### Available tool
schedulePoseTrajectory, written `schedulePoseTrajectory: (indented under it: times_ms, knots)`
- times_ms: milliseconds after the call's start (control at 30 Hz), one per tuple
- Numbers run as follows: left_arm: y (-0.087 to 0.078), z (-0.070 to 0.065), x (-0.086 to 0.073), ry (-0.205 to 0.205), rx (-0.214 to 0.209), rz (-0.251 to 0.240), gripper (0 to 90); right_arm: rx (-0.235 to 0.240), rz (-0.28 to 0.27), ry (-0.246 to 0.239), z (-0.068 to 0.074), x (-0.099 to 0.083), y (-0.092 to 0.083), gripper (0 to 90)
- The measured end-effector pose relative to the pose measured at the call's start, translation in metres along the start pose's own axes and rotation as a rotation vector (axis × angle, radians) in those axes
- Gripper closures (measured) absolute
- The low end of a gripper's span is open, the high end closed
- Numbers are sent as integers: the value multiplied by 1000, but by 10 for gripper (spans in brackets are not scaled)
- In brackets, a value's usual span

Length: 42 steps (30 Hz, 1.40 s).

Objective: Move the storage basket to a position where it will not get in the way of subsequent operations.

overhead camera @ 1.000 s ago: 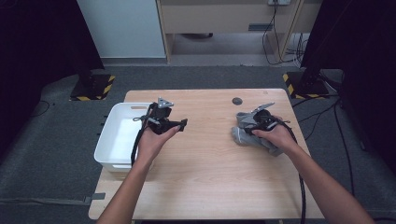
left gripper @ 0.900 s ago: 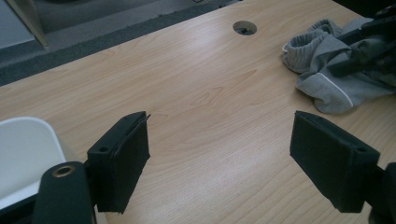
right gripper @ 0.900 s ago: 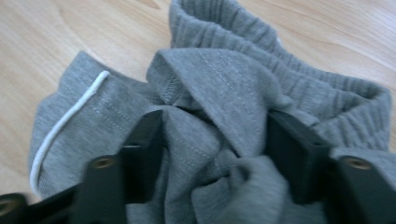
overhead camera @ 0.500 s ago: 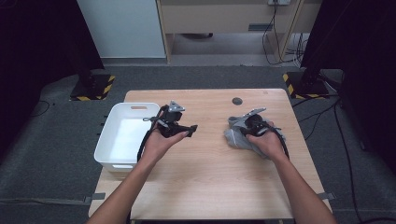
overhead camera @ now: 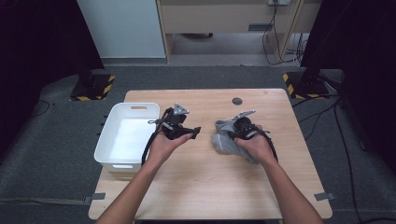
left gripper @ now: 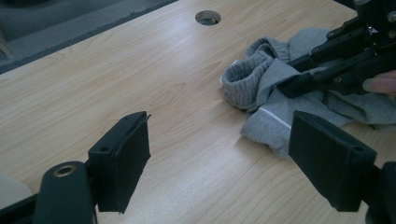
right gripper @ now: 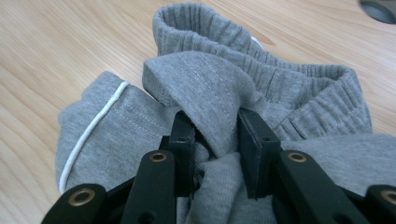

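A crumpled grey garment with ribbed cuffs and thin white piping lies on the wooden table, right of centre. My right gripper is shut on a raised fold of it; its jaws have just been closing, and in the right gripper view both pads pinch the grey cloth at the gripper tips. My left gripper hovers open left of the garment, pointing at it, nothing between its pads. In the left gripper view the open jaws frame the garment and the right gripper on it.
A white plastic bin stands at the table's left edge, beside my left forearm. A round cable hole sits near the table's far edge. Bare wood stretches in front of both hands.
The right gripper closed on the garment and pulled it left, toward the table's middle. The left hand drifted right, away from the bin, with its jaws still open.
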<state>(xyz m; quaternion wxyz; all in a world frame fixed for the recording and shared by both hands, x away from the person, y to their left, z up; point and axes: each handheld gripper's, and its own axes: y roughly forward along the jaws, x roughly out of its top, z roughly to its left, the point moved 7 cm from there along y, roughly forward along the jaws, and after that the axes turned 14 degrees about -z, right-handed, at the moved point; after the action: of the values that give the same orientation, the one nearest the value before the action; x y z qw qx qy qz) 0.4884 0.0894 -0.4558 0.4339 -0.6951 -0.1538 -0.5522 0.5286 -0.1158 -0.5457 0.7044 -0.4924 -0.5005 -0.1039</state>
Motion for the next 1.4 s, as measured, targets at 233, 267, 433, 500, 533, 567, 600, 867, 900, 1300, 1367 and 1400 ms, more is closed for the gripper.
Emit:
schedulePoseTrajectory:
  times_ms: [233,267,433,500,533,567,600,867,900,1300,1367,1400]
  knots:
    - [-1,-2,-10,-16,20,13,196,45,-17,-34,36,9,9,642]
    - [-2,-2,-12,-15,19,15,195,40,-15,-41,38,10,9,608]
    - [-6,-3,-18,-9,41,15,193,0,-31,-56,41,20,-3,446]
    - [-8,-5,-18,-10,40,8,195,-5,-46,-47,39,23,-10,433]
    - [-9,-6,-18,-6,38,10,194,-11,-49,-45,36,24,-15,427]
    - [-9,-7,-17,-6,34,10,194,-17,-47,-50,34,24,-17,431]
    - [-9,-9,-17,1,25,9,192,-20,-45,-52,33,23,-19,446]
    - [-1,-11,-21,8,30,27,192,-39,-70,-52,15,15,-35,551]
    - [0,-12,-21,8,32,27,193,-42,-69,-52,14,13,-37,562]
    - [2,-15,-31,-8,32,31,195,-125,-26,-28,-33,-15,-58,647]
    - [1,-13,-33,-8,33,33,196,-128,-20,-15,-38,-18,-59,646]
    - [0,-13,-34,-8,35,33,196,-129,-18,-13,-39,-19,-59,644]
